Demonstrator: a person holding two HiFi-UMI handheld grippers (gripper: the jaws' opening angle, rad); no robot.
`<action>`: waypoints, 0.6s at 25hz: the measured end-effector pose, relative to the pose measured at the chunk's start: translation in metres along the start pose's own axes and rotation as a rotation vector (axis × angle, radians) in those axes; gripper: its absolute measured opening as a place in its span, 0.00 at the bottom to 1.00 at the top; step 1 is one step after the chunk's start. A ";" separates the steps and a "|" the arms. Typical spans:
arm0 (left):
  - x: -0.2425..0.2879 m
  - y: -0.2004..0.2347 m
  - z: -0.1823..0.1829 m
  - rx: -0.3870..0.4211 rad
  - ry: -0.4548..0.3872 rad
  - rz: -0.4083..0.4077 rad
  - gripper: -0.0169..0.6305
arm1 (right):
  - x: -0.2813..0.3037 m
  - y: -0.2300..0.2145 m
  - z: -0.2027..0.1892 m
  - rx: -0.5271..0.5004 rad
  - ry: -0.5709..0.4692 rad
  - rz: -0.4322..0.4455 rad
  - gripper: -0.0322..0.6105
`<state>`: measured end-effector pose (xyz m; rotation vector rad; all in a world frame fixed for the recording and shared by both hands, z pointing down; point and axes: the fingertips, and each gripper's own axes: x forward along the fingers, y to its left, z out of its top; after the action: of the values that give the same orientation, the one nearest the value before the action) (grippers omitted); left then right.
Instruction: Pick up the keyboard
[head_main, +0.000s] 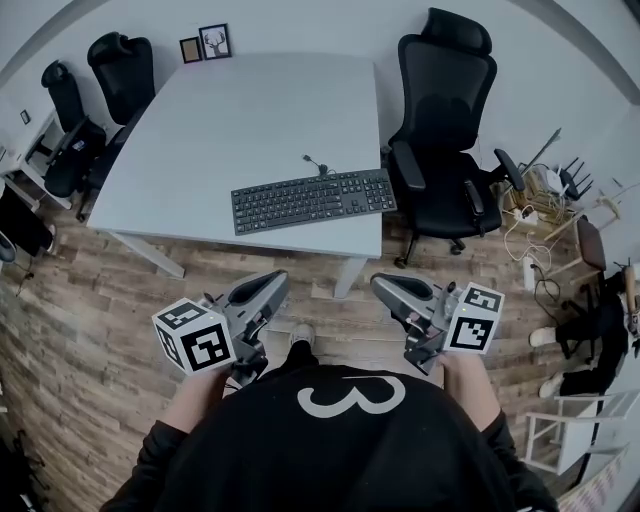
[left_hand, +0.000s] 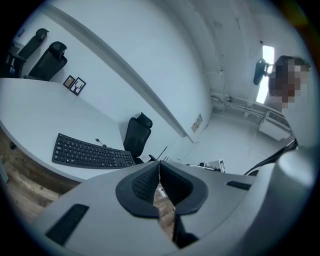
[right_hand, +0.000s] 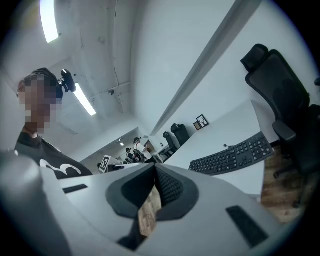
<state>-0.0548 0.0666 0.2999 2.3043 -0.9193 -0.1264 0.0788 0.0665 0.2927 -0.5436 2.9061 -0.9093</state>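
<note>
A black keyboard (head_main: 313, 200) with a short cable lies near the front edge of the pale grey table (head_main: 200, 140). It also shows in the left gripper view as the keyboard (left_hand: 92, 153) and in the right gripper view as the keyboard (right_hand: 232, 156). My left gripper (head_main: 276, 283) and right gripper (head_main: 383, 286) hang in front of the table, below its edge and apart from the keyboard. Both are shut with nothing between their pads. The left gripper (left_hand: 159, 169) and right gripper (right_hand: 155, 172) show tips pressed together.
A black office chair (head_main: 445, 130) stands at the table's right side, two more chairs (head_main: 95, 90) at the far left. Two small picture frames (head_main: 205, 44) stand at the table's back edge. Cables and small furniture (head_main: 545, 200) clutter the wooden floor on the right.
</note>
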 end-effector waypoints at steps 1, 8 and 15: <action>0.002 0.012 0.009 -0.004 0.002 -0.001 0.05 | 0.012 -0.006 0.007 0.002 0.001 -0.002 0.06; 0.010 0.077 0.070 -0.015 -0.009 -0.011 0.05 | 0.081 -0.043 0.047 0.007 0.010 -0.013 0.06; 0.022 0.122 0.100 -0.027 0.006 -0.017 0.05 | 0.119 -0.073 0.066 0.018 0.014 -0.041 0.06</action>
<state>-0.1404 -0.0678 0.2979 2.2868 -0.8902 -0.1387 0.0005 -0.0665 0.2860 -0.6001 2.9060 -0.9470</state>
